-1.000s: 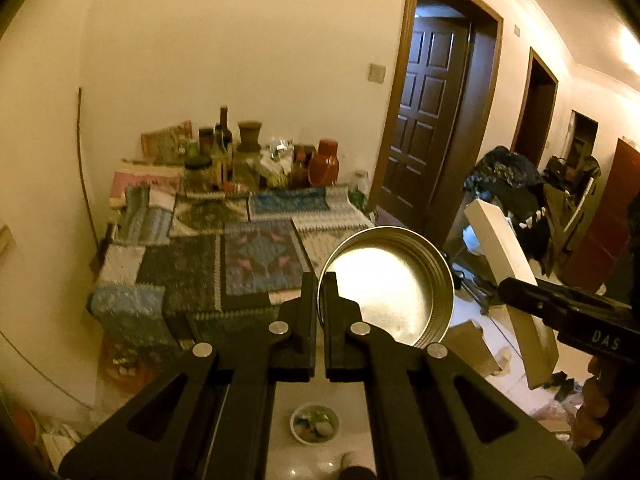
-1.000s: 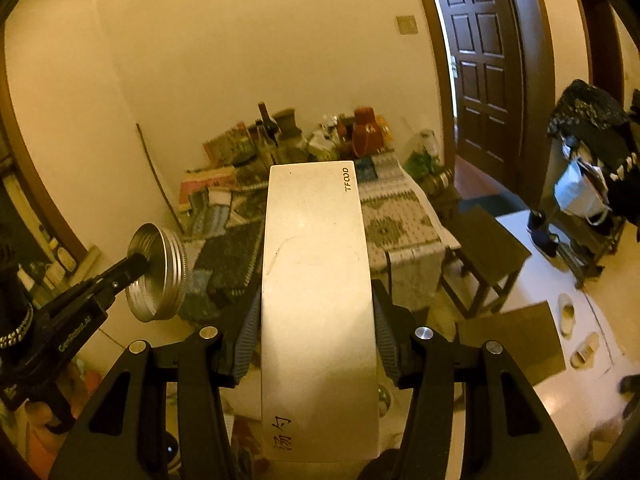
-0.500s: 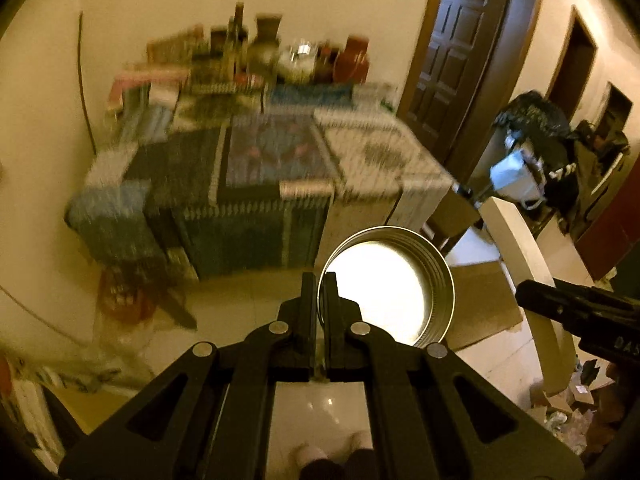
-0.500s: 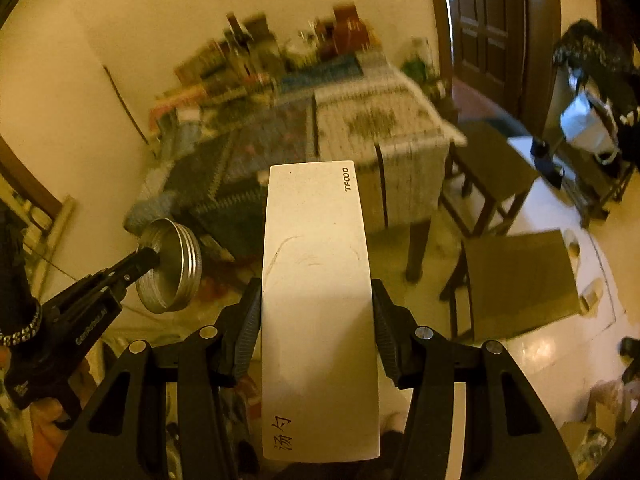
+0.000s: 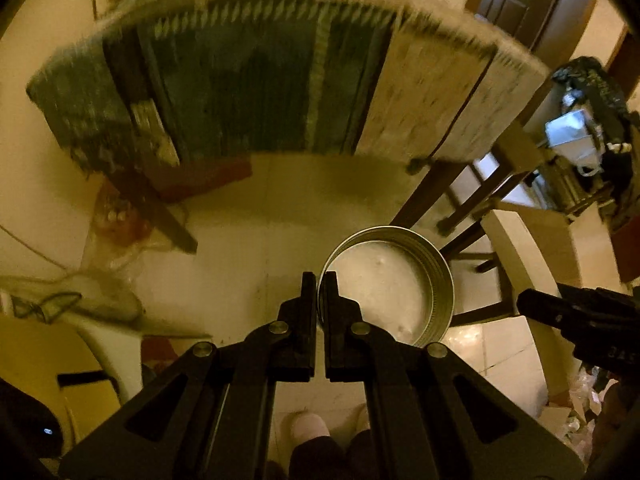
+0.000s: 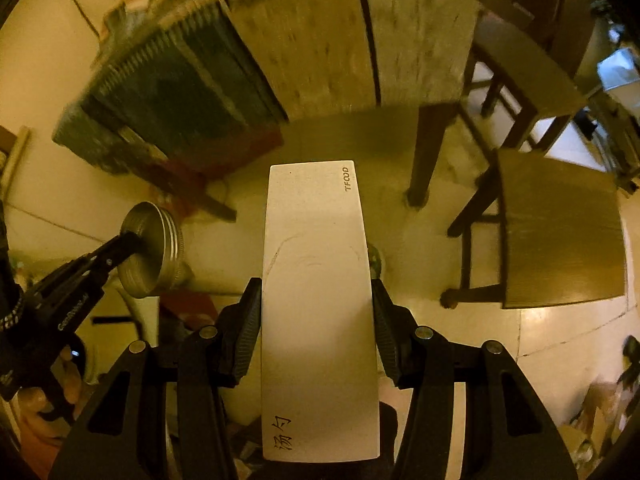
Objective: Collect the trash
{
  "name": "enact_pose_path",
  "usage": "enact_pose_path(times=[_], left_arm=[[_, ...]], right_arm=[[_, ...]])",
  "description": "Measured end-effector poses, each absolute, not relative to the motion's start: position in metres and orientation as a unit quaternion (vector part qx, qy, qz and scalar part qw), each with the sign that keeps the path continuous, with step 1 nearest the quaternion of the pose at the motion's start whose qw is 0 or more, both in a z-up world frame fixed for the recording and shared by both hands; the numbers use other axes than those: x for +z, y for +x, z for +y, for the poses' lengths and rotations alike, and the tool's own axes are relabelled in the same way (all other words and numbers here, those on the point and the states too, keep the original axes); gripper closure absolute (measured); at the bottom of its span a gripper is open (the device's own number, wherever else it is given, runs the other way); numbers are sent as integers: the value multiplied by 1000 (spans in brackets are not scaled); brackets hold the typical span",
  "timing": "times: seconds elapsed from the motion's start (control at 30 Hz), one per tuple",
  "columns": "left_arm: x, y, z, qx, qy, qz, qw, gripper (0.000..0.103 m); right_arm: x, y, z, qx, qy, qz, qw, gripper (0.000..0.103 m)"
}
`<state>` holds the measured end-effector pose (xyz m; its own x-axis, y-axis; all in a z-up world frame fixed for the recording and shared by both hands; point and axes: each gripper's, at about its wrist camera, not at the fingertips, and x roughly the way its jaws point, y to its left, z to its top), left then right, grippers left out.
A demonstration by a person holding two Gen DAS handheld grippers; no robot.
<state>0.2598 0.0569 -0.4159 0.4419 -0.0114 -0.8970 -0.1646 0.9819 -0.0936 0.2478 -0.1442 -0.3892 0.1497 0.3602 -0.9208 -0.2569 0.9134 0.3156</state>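
- Left wrist view: left gripper pointing steeply down at the floor; jaws together, pinching the thin rim of a round metal tin lid. Lid sits just right of the fingertips, open side towards the camera, screw threads visible on its inner wall.
- Same view: table with patchwork cloth across the top of frame, heavily blurred. Pale tiled floor below it. Dark wooden stool legs beyond the lid.
- Same view: right gripper at right edge, with the white box running up from it; jaw state not readable from here.
- Bottom centre: the person's light-coloured slipper on the floor.
- Right wrist view: right gripper clamped on a long white cardboard box, ribbed pads pressing both long sides. Box extends forward past the fingertips; "TFOOD" printed at the far right corner, handwritten characters at the near end.
- Same view: left gripper at left, lid seen side-on, held off the floor.
- Wooden stool at right, standing on the tiles, apart from the box.
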Motion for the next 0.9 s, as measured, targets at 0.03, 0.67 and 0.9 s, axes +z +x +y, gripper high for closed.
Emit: enact_pose_path(times=[0.03, 0.67, 0.9], left_arm=[[-432, 261, 57, 50, -85, 530, 842, 102], [-550, 330, 28, 23, -109, 566, 817, 96], [-556, 345, 16, 16, -111, 616, 780, 46]], right_arm=[[-402, 251, -142, 209, 42, 621, 755, 55], [-487, 298, -158, 208, 71, 645, 732, 35], [-466, 307, -164, 206, 81, 641, 735, 35]])
